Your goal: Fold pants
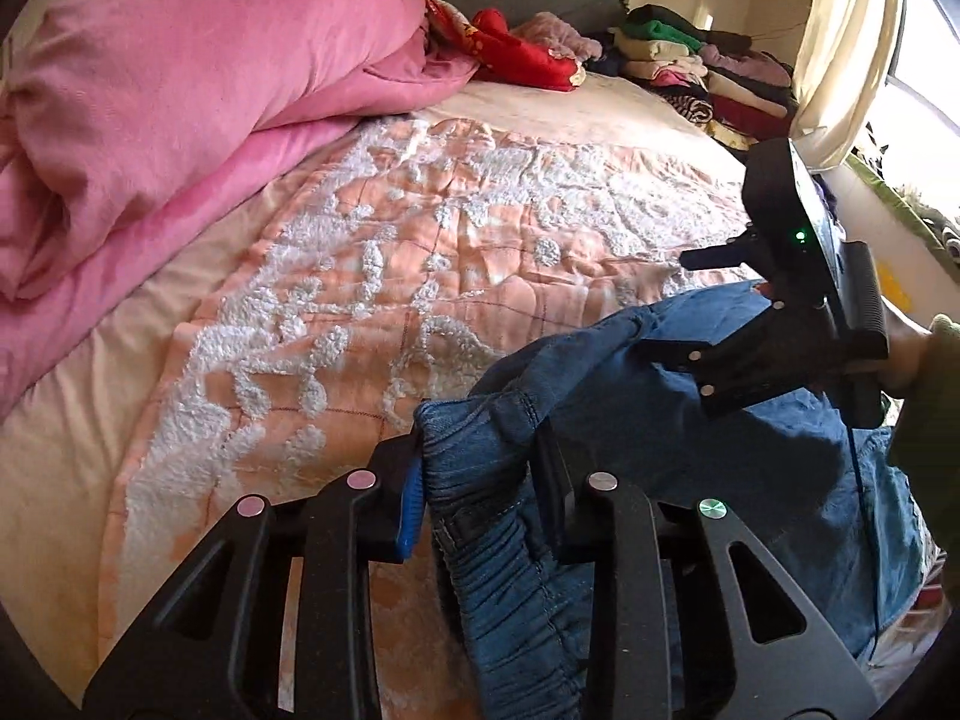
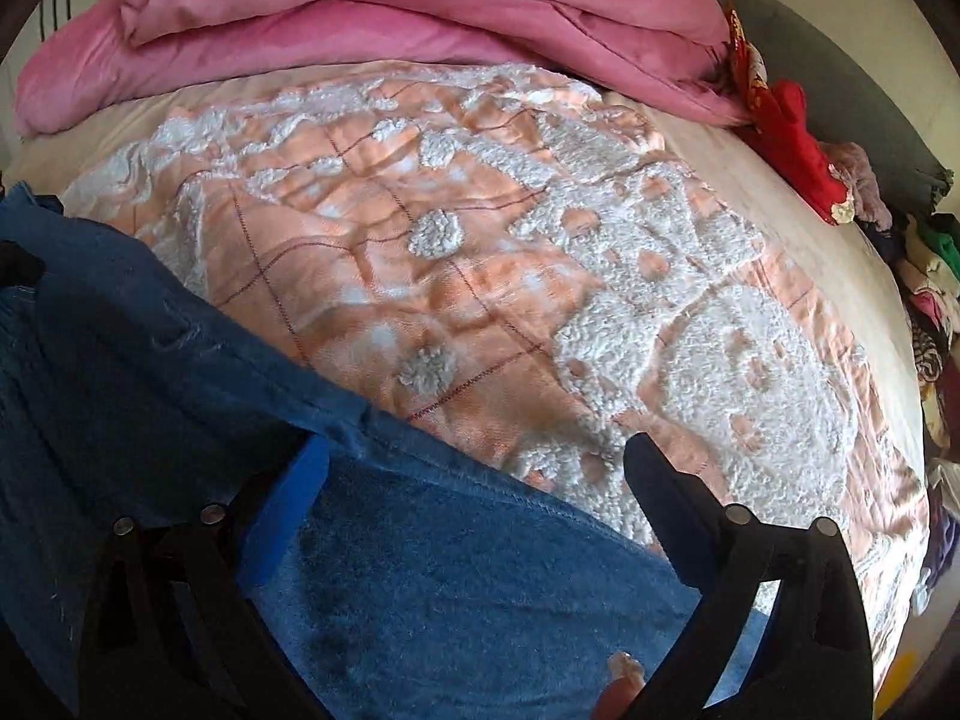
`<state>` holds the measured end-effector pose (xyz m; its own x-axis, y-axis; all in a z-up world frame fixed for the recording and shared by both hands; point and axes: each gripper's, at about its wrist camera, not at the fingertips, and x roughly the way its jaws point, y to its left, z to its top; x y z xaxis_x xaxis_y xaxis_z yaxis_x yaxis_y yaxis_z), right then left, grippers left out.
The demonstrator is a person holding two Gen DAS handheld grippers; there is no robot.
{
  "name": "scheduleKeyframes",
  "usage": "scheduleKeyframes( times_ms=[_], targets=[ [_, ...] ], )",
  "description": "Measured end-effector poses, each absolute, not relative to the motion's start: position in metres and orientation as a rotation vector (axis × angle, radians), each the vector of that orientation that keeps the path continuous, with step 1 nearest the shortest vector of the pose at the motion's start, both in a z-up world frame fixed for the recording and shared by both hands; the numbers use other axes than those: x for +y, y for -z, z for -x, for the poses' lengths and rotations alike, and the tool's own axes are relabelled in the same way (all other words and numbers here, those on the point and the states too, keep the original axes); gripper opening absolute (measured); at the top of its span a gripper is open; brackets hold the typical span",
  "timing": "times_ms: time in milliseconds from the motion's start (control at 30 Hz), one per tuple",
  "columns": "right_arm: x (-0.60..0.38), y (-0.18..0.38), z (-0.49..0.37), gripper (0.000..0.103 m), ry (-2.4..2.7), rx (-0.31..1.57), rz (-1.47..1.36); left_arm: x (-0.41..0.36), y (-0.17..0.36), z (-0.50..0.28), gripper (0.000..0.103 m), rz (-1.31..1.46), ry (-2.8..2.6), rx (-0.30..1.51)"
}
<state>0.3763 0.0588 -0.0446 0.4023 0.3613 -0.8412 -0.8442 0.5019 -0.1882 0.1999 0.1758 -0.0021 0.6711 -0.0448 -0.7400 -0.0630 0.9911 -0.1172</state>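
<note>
Bunched denim fills the space between the fingers of the left gripper point(image 1: 480, 480), which is clamped on the gathered waistband of the pants point(image 1: 690, 420). From that grip the blue cloth hangs down below the gripper and spreads to its right, toward the right gripper point(image 1: 678, 354), which in the left wrist view sits over another part of the same cloth. In the right wrist view the right gripper point(image 2: 474, 468) has its fingers spread wide, with the pants point(image 2: 420, 588) lying across the gap between them; whether it grips any cloth I cannot tell. Ahead of both grippers stretches the bed point(image 1: 420, 276), covered by an orange and white tufted blanket. Beyond that, to the left gripper's far left, lies a folded pink quilt point(image 1: 180, 90). Far ahead to its right sits a pile of clothes point(image 1: 702, 72), near a cream curtain point(image 1: 840, 48).
</note>
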Motion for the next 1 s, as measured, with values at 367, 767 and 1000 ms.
scheduleKeyframes(
  times_ms=[367,767,1000],
  targets=[
    [0.041,0.019,-0.342,0.006,-0.984,0.811,0.514,0.182,0.000,-0.194,0.022,0.160,-0.010,0.840],
    [-0.019,-0.050,-0.269,0.006,-0.904,0.713,0.432,0.152,-0.027,-0.161,0.022,0.096,0.025,0.790],
    [-0.047,-0.065,-0.207,0.006,-0.889,0.683,0.393,0.136,-0.034,-0.126,0.023,0.011,0.063,0.809]
  ],
)
